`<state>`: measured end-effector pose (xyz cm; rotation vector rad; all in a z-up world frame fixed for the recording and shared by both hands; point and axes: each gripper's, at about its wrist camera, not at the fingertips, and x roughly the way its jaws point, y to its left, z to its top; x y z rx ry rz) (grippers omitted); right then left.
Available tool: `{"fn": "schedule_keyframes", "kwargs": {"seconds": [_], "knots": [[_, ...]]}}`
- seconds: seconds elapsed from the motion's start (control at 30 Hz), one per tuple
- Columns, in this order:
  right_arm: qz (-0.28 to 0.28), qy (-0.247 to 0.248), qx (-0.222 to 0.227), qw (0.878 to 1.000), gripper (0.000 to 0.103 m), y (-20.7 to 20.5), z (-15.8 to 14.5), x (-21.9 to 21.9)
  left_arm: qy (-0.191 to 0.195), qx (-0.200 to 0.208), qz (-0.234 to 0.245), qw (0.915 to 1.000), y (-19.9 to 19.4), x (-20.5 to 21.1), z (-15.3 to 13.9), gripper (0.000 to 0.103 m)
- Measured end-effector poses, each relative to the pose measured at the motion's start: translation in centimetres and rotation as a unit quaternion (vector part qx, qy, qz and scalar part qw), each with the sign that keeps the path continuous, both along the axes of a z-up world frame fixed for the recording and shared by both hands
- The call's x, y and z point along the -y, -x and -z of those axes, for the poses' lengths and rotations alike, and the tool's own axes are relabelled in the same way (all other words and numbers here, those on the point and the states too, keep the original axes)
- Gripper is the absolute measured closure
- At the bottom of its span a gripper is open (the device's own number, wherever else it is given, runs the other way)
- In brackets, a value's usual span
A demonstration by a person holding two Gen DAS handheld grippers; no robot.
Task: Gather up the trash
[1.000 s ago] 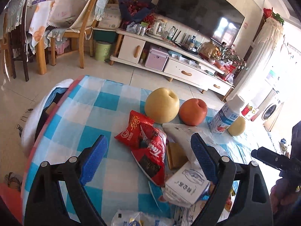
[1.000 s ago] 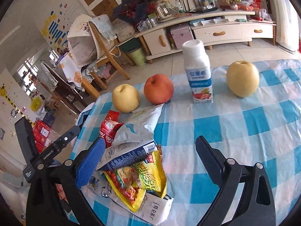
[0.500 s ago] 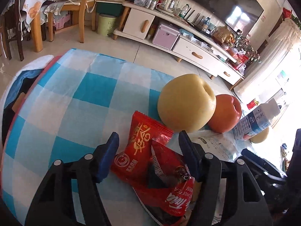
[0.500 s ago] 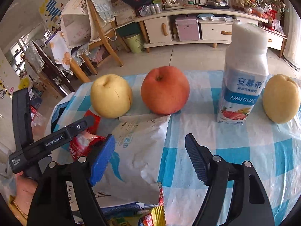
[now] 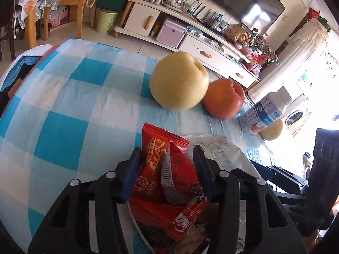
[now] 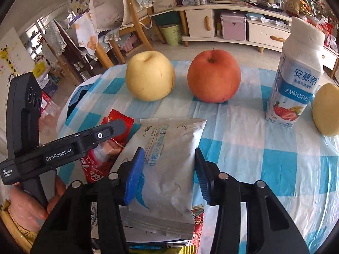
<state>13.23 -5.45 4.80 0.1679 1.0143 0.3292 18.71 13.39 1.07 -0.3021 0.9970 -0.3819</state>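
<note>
A red snack wrapper [image 5: 154, 165] lies crumpled on the counter, its serrated top edge pointing toward 12 o'clock in the left wrist view, yellow characters and a round logo on its face. Overlapping it at 5 o'clock sits a second red wrapper [image 5: 180, 182] — barcode strip up, white lettering along its torn lower edge. At 3 o'clock from the pair lies a white pouch [image 6: 167, 165], flat and wrinkled, printed with pale blue characters and a blue swirl; its left edge rests over the red wrappers. Beneath its near end more wrappers [image 6: 197, 222] show — red and yellow scraps, too hidden to read.
</note>
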Motion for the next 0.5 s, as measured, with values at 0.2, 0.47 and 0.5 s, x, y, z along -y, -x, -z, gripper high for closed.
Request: {"fn": "schedule_keyframes", "kwargs": {"seconds": [0.2, 0.47, 0.5], "knots": [[-0.020, 0.017, -0.014, 1.000, 0.055, 4.2, -0.4, 0.4, -0.004, 0.000, 0.019, 0.9998, 4.6, 1.0, -0.3, 0.051], [-0.009, 0.013, -0.031, 0.999, 0.055, 9.0, -1.1, 1.8, 0.003, 0.010, 0.026, 0.9996, 10.1, 1.6, -0.6, 0.051], [-0.002, 0.006, -0.029, 1.000, 0.055, 9.5, -1.5, 2.2, 0.001, 0.015, 0.025, 0.9996, 10.6, 1.5, -0.8, 0.051]]}}
